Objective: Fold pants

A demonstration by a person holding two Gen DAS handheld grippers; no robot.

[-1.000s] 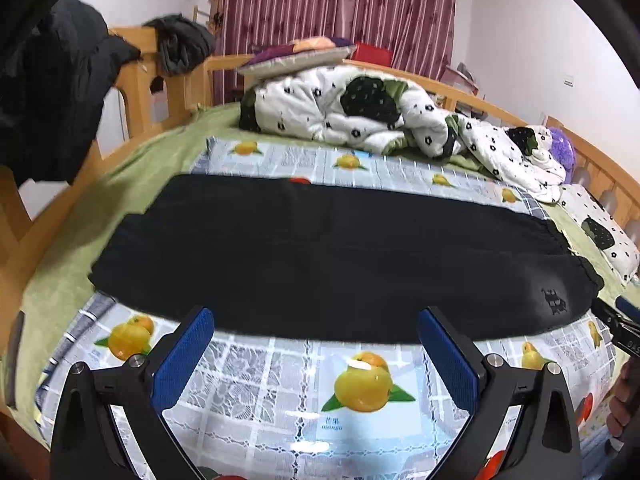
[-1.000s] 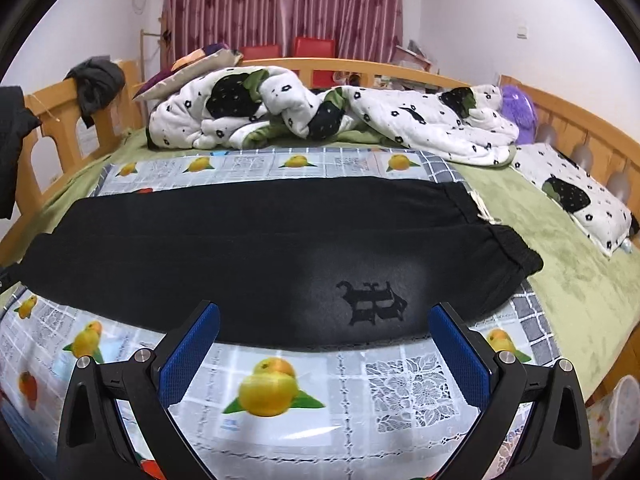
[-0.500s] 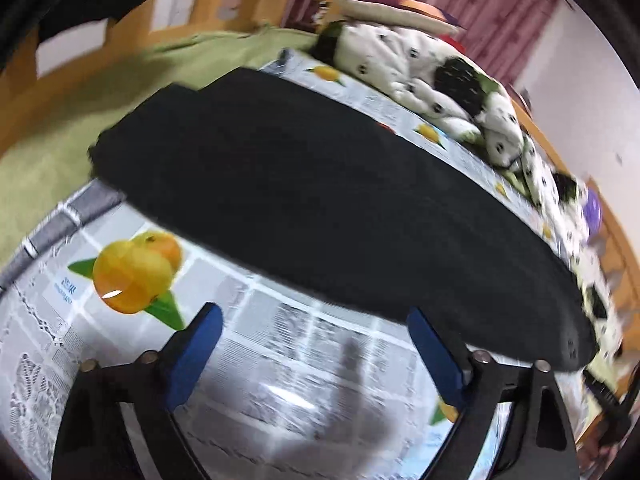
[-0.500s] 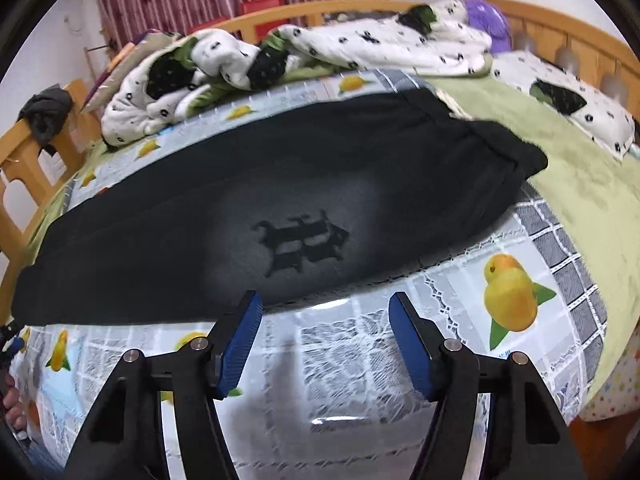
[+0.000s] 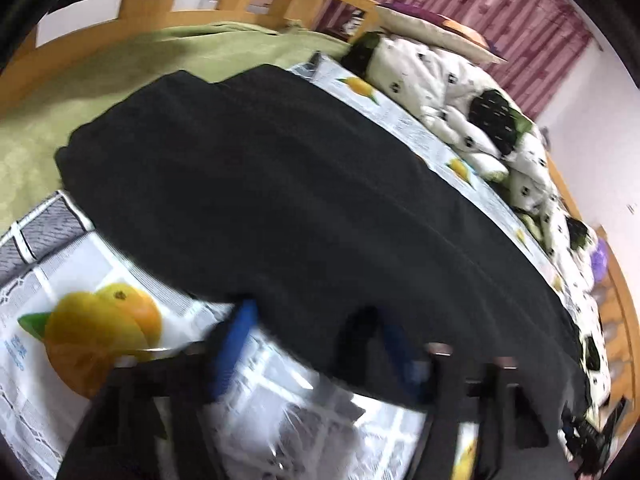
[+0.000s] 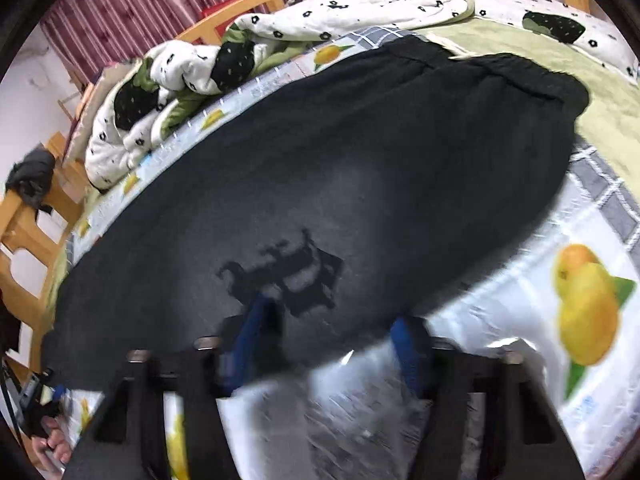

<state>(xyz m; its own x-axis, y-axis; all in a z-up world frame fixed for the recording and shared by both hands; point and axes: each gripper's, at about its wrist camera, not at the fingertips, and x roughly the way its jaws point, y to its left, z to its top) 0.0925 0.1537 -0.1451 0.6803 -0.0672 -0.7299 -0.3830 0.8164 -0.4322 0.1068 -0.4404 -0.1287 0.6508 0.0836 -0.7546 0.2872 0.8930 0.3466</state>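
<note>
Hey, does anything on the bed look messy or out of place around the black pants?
The pants lie flat and smooth on the fruit-print mat. Only the spotted white quilt looks untidy, bunched in a heap along the far rail. Nothing seems spilled or damaged.

My left gripper (image 5: 316, 344) smears with motion blur, so I cannot tell whether its pads press the pants (image 5: 304, 208). My right gripper (image 6: 328, 344) is just as blurred. The hem under both fingers is hidden (dark on dark), and the mat's (image 6: 520, 300) print is unreadable.
</note>
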